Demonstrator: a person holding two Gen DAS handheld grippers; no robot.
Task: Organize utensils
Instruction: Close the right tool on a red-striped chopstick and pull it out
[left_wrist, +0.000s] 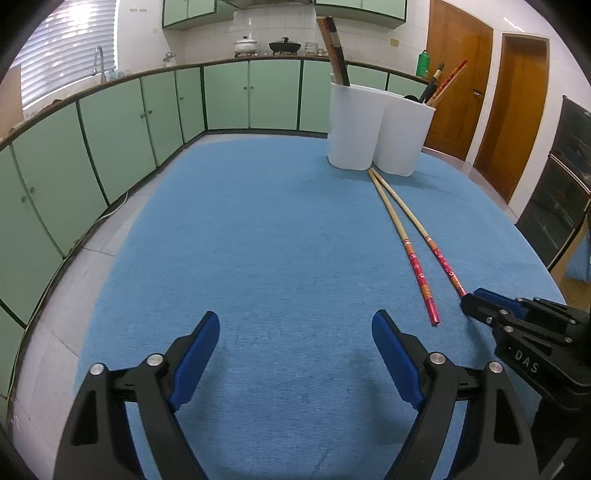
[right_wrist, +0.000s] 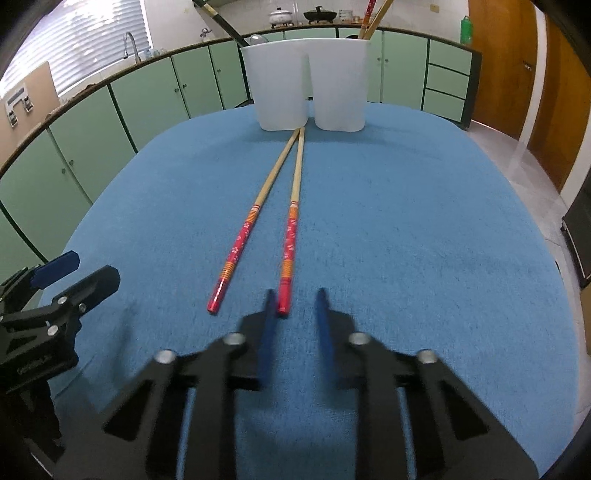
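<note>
the right chopstick (right_wrist: 295, 206) lies lengthwise on the blue counter (right_wrist: 406, 221). its long axis runs from the near edge towards the far edge. the bare bamboo tip points away, stopping just short of the white holder (right_wrist: 280, 88) at the far edge, and the red painted butt points back at the person. the right tongs (right_wrist: 295, 295) sit right at that butt and in line with the stick. the right wrist view is blurred, but the left wrist view shows the pads clenched on the very end of it, so i judge it gripped. the left chopstick (right_wrist: 255, 214) lies just beside it, tips nearly meeting at the holder and butts spread apart, and nothing touches it. the left tongs (left_wrist: 295, 325) hang released over bare cloth near the near edge, well off to the left of both sticks, so the right hand is the nearer one. the coming move likely needs the far tip lifted clear of the holder's wall, since the grip sits at the extreme end and the stick may droop or swivel.
</note>
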